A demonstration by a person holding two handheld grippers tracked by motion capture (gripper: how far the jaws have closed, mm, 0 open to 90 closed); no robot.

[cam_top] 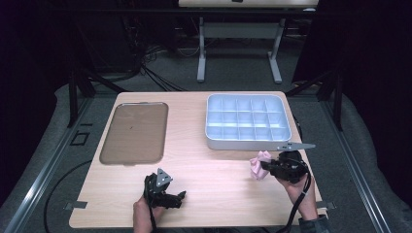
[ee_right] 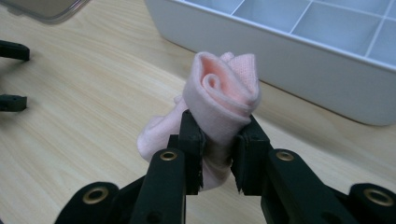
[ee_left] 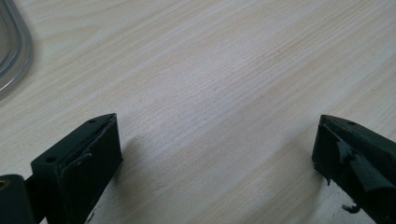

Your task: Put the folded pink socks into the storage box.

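Observation:
A rolled pink sock [ee_right: 224,98] is pinched between the jaws of my right gripper [ee_right: 218,130], which is shut on it just above the wooden table. In the high view the pink sock [cam_top: 259,165] sits at the right gripper [cam_top: 265,168], a little in front of the white compartment box [cam_top: 248,141]. My left gripper [cam_top: 180,196] rests near the table's front edge, left of centre. Its jaws stand wide apart over bare wood in the left gripper view [ee_left: 217,140], with nothing between them.
A shallow brown-lined metal tray [cam_top: 134,132] lies at the back left; its rim [ee_left: 14,51] shows in the left gripper view. The box's white wall [ee_right: 280,60] stands close behind the sock. A grey plate [cam_top: 296,146] juts from the right gripper. Another table stands beyond.

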